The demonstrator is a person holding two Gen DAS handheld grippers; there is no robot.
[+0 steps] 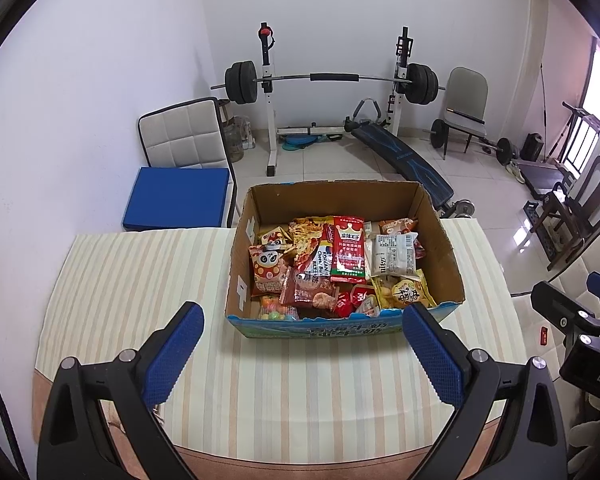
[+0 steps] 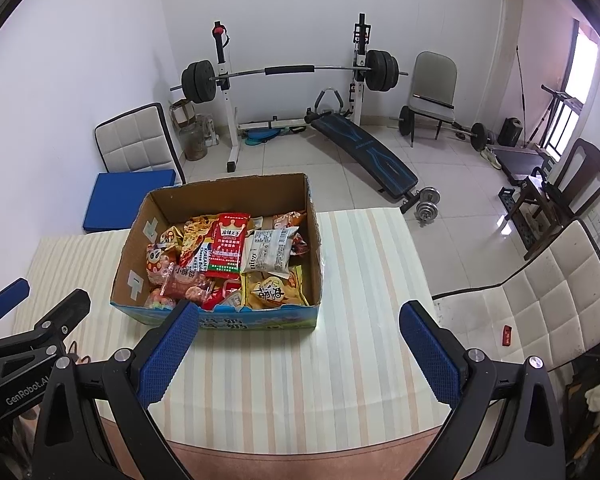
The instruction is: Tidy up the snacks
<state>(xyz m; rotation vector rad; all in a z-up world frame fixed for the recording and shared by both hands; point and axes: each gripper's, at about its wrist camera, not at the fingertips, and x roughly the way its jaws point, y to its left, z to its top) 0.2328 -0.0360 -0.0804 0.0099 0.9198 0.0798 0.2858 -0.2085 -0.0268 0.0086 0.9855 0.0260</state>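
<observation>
Both grippers hang level over the striped surface point(image 1: 300, 380), jaws spread wide and holding nothing. The left gripper point(image 1: 302, 350) faces the cardboard box point(image 1: 244, 256) of snacks at twelve o'clock; for the right gripper point(image 2: 298, 348) it sits at eleven o'clock. A packet inside reads "KOREAN Cheese" point(image 1: 322, 262); the left gripper's body reads "GenRobot.AI" in the right view.

A room in a home used as a gym: a barbell point(image 1: 332, 78) on a rack, a sit-up board point(image 2: 364, 152), dumbbells point(image 2: 430, 200), chairs point(image 2: 434, 88), tiled floor.
</observation>
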